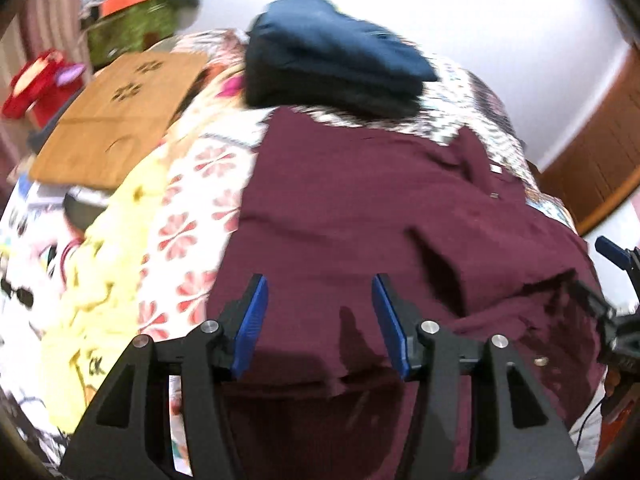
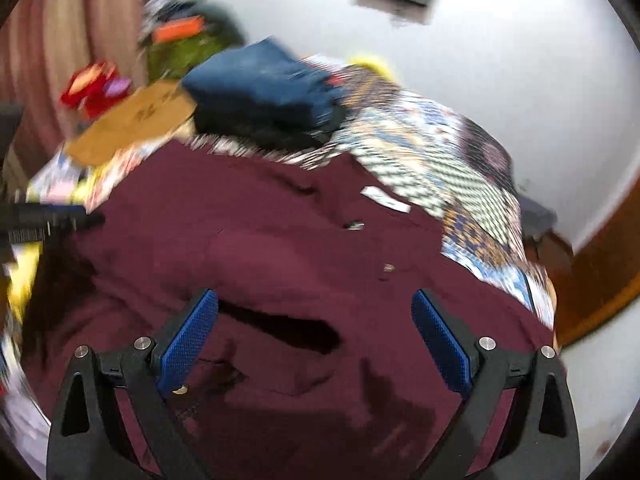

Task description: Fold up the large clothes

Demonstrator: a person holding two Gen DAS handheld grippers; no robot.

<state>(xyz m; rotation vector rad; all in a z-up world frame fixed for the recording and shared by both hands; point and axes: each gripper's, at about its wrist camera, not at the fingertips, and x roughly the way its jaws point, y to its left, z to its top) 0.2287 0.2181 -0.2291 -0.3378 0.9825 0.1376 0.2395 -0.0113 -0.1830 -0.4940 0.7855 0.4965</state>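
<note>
Left wrist view: my left gripper (image 1: 318,320) hangs with its blue pads (image 1: 250,324) parted and nothing between them. The maroon garment (image 1: 360,200) lies spread on the patterned bedspread (image 1: 192,208), directly under and ahead of the fingers; I can't tell whether the tips touch it. A folded navy pile (image 1: 332,52) sits at the garment's far edge. The other gripper's tip shows at the right edge.

Right wrist view: my right gripper (image 2: 314,336) stands wide, empty. The garment fills the space beneath both pads (image 2: 188,344), a dark fold lying between them. A wooden board (image 2: 132,120) rests far left.
</note>
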